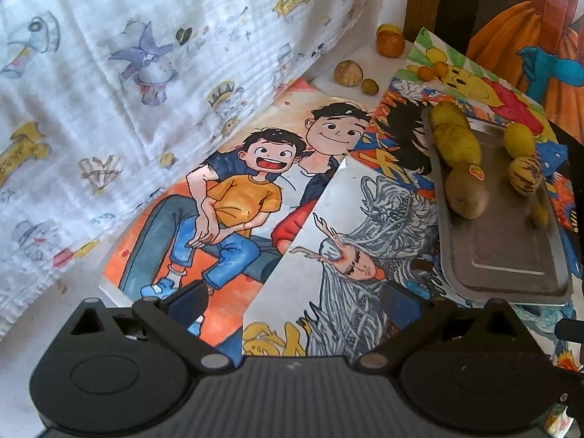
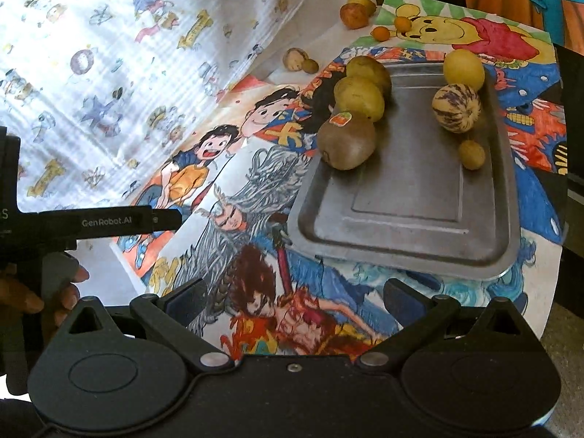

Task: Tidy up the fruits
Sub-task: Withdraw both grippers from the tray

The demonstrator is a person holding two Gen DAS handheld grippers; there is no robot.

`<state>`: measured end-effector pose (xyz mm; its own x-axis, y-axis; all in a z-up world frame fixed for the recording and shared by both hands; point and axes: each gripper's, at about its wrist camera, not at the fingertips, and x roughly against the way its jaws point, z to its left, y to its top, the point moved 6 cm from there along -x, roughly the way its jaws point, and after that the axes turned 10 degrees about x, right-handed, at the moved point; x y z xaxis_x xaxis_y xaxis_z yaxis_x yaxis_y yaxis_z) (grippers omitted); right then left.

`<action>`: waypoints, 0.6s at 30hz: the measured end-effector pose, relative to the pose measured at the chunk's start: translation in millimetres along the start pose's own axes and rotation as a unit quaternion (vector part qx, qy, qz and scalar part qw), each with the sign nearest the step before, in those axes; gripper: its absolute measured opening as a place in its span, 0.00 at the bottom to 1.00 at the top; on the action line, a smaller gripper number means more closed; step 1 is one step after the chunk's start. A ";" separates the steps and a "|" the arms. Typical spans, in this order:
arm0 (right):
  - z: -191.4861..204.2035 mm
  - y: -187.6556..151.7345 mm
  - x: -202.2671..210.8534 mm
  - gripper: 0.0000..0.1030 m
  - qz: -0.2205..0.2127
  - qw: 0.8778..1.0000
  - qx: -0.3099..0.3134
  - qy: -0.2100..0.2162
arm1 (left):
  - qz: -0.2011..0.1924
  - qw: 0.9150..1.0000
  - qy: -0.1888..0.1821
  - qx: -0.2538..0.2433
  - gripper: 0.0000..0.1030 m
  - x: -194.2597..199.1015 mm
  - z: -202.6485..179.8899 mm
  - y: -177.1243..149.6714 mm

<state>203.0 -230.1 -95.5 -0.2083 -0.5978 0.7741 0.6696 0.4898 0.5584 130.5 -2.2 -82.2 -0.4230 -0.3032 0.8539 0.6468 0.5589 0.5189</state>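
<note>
A metal tray (image 2: pixel 405 215) (image 1: pixel 503 255) lies on the drawing-covered table. On it sit a brown kiwi with a sticker (image 2: pixel 346 142) (image 1: pixel 466 191), yellow-green fruits (image 2: pixel 359 96) (image 1: pixel 456 142), a yellow lemon (image 2: pixel 463 69) (image 1: pixel 519 141), a striped melon-like fruit (image 2: pixel 456 107) (image 1: pixel 525 175) and a small round fruit (image 2: pixel 471 154) (image 1: pixel 539 216). Beyond the tray lie an orange fruit (image 1: pixel 390 44) (image 2: pixel 353 15), a tan fruit (image 1: pixel 347 72) (image 2: pixel 295 59) and two tiny oranges (image 1: pixel 432 70) (image 2: pixel 391 27). My left gripper (image 1: pixel 295 304) and right gripper (image 2: pixel 295 297) are open and empty, near the table's front.
A white cloth with cartoon prints (image 1: pixel 127 84) hangs along the left. Coloured drawings (image 1: pixel 226 197) cover the table. The left gripper's body (image 2: pixel 91 222) and the hand holding it show at the left of the right wrist view. Dark furniture (image 1: pixel 456 0) stands at the back.
</note>
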 end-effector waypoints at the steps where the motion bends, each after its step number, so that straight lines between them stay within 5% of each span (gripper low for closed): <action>1: -1.8 2.6 -1.2 0.99 -0.003 1.000 -0.002 -0.002 | 0.001 1.000 0.000 0.000 0.99 -1.9 -0.3 3.1; 18: -35.8 49.3 -20.7 0.99 -0.034 0.998 -0.011 -0.051 | -0.006 0.999 -0.037 0.026 0.99 -45.8 -25.4 70.9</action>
<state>265.9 -216.3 -94.7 -0.3248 -0.5614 0.7612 0.6669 0.4347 0.6052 211.8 31.7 -83.5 -0.4780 -0.2531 0.8411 0.6079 0.5959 0.5248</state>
